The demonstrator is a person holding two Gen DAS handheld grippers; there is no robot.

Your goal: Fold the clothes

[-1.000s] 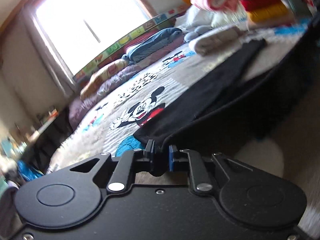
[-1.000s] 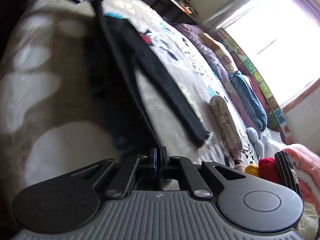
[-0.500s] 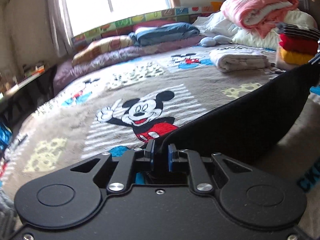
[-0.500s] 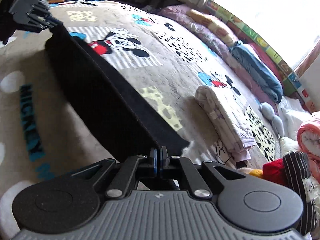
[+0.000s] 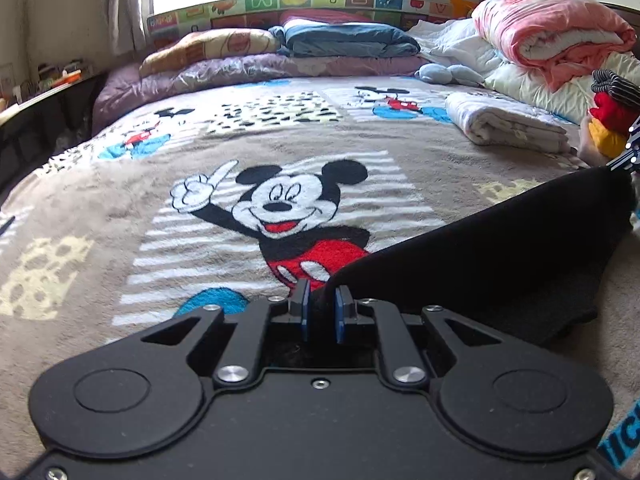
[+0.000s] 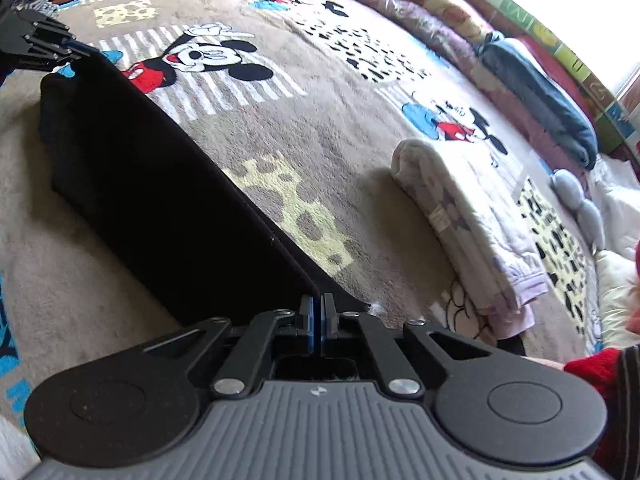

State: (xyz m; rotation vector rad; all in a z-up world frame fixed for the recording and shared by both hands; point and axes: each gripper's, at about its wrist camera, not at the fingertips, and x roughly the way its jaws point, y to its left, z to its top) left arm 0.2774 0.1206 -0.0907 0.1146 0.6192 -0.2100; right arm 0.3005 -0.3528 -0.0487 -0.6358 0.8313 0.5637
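A black garment [image 5: 500, 256] hangs stretched between my two grippers, low over the Mickey Mouse blanket [image 5: 200, 152]. My left gripper [image 5: 320, 304] is shut on one end of its top edge. My right gripper [image 6: 318, 316] is shut on the other end; the black garment [image 6: 152, 184] runs from it to the left gripper [image 6: 76, 49] at the upper left of the right wrist view. The right gripper [image 5: 624, 160] shows at the right edge of the left wrist view. The garment's lower part rests on the blanket [image 6: 340, 132].
A folded white cloth [image 5: 508, 124] [image 6: 468, 208] lies on the bed to the right. Behind it are stacked red, yellow and striped clothes [image 5: 612, 112], a pink quilt [image 5: 552, 36], pillows and a folded blue blanket [image 5: 348, 40] along the window wall.
Both grippers have swung the black garment from lying long across the bed to hanging taut between them, then lowered and levelled over the blanket. Both stay shut on it.
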